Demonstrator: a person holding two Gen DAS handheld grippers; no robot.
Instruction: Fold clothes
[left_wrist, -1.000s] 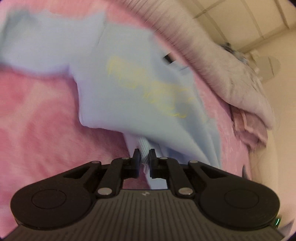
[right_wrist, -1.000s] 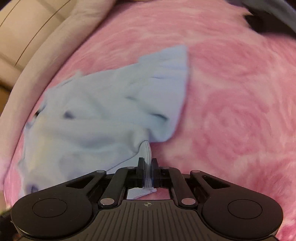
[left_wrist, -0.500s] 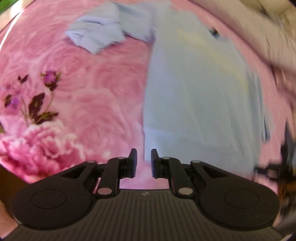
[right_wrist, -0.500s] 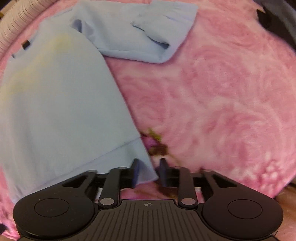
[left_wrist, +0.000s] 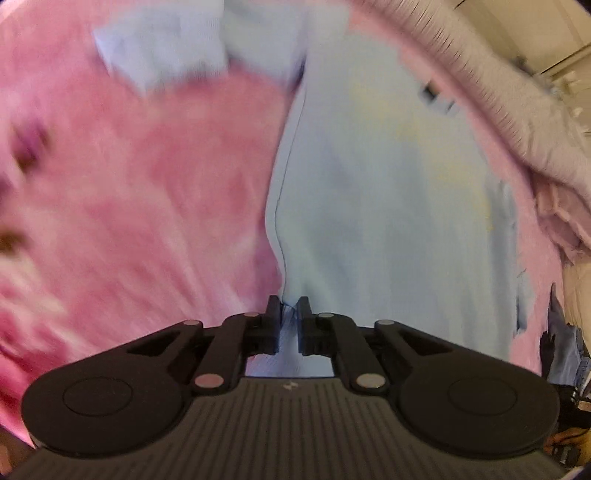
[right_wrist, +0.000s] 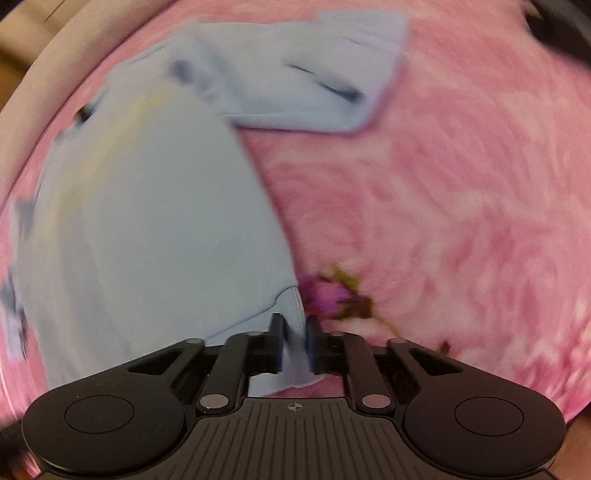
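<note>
Sweatshirt (left_wrist: 373, 192), pale blue, lies spread flat on the pink floral blanket (left_wrist: 147, 206), hem toward me, collar at the far end. One sleeve (right_wrist: 310, 88) is bent across the blanket beside the upper body of the garment. My left gripper (left_wrist: 287, 317) is closing its jaws on the hem at the garment's left edge; cloth sits between the pads. My right gripper (right_wrist: 294, 334) is likewise closing on the ribbed hem corner (right_wrist: 291, 306) at the right edge, fabric between the jaws and trailing out below them. A purple flower print (right_wrist: 328, 295) shows just beside that corner. Both views are motion-blurred. A grey-white ribbed cover (left_wrist: 517, 122) borders the blanket's far side
</note>
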